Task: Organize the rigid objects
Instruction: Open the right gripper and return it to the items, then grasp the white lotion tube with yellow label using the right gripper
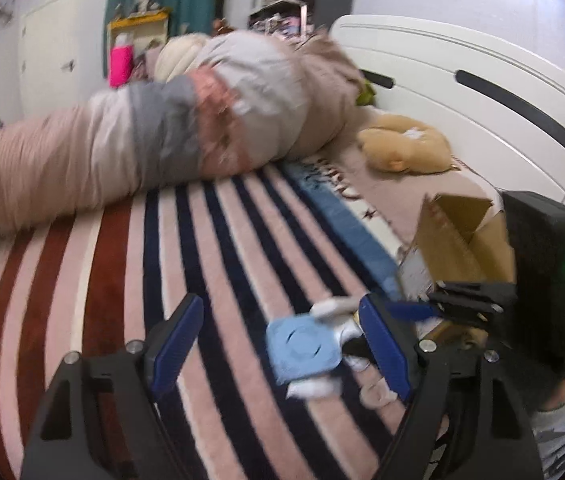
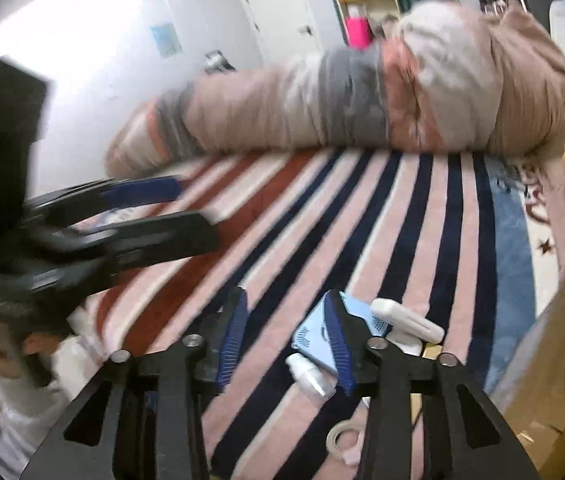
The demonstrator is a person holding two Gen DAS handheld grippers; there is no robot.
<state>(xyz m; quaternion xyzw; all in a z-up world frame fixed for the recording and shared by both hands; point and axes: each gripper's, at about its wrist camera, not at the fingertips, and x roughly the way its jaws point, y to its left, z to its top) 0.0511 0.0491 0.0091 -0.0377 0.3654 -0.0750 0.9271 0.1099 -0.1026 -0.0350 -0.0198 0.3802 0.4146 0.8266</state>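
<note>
Broadly, we see a striped blanket covering the bed, a rolled quilt along its far side; a cardboard box stands at the right; our left gripper and right gripper both gape with nothing between their fingers; the blue device lies on the blanket among small white items, beside the right gripper's fingers.

A home bedroom: striped bedspread, rolled duvet, white headboard (plush toy too).
</note>
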